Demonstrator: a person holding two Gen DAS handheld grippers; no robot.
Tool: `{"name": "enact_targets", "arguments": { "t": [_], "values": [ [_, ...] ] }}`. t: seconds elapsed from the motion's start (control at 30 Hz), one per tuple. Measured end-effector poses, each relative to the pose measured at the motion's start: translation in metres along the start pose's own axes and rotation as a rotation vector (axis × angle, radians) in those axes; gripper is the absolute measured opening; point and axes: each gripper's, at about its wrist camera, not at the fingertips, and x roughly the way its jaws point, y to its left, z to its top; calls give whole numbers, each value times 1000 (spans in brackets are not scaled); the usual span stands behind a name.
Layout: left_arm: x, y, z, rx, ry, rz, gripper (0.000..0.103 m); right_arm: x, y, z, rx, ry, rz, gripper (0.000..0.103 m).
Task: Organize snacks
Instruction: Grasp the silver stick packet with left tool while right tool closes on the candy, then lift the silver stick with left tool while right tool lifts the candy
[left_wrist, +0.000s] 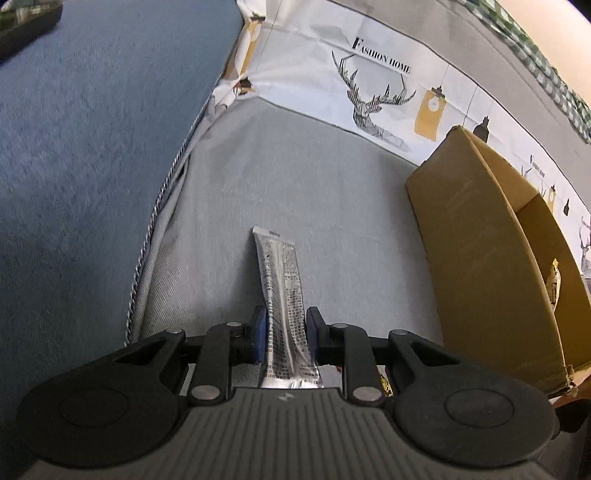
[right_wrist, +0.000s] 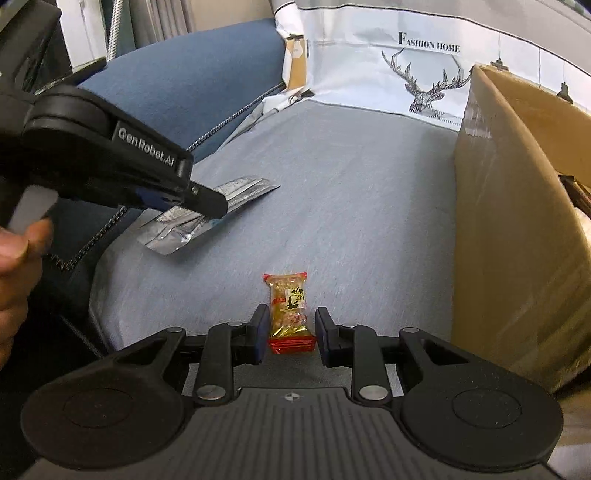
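Observation:
A long silver sachet (left_wrist: 282, 288) with small print runs between the blue pads of my left gripper (left_wrist: 286, 326), which is shut on its lower half. From the right wrist view the left gripper (right_wrist: 208, 206) holds that sachet (right_wrist: 240, 192) tilted just above the grey seat cover. A small yellow snack pack with red ends (right_wrist: 290, 310) lies lengthwise between the fingers of my right gripper (right_wrist: 291, 326), whose pads close against its sides. The open cardboard box (right_wrist: 517, 221) stands to the right of both grippers, with a wrapped snack (left_wrist: 553, 280) inside.
The grey seat cover (left_wrist: 314, 206) stretches ahead to a printed deer cloth (left_wrist: 369, 85) at the back. A blue sofa arm (left_wrist: 92, 147) with corded edging rises on the left. A person's hand (right_wrist: 14, 251) holds the left gripper's handle.

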Motion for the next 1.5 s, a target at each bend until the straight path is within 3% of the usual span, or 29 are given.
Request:
{"name": "enact_targets", "arguments": {
  "t": [0.07,0.2,0.5,0.67,0.93,1.0,1.17,1.5],
  "values": [
    [3,-1,0,2,18,10,26,0,0,-2,-3,12,-1,28],
    [15,-3,2,17,63,12,39,2,-4,-3,-9,34,13,29],
    [34,-15,4,64,90,84,43,8,-6,0,-15,24,24,30],
    [39,-15,6,74,81,85,47,12,-6,0,-12,21,27,33],
    [44,-27,5,130,70,123,46,11,-1,-5,-75,6,4,28],
    [45,-28,4,136,66,135,35,10,-2,-5,-71,3,4,28],
    [43,-26,4,132,58,120,27,6,-5,-4,-54,-11,0,28],
    [35,-29,2,143,32,90,26,1,-7,-7,-50,-26,-5,28]
  ]
}}
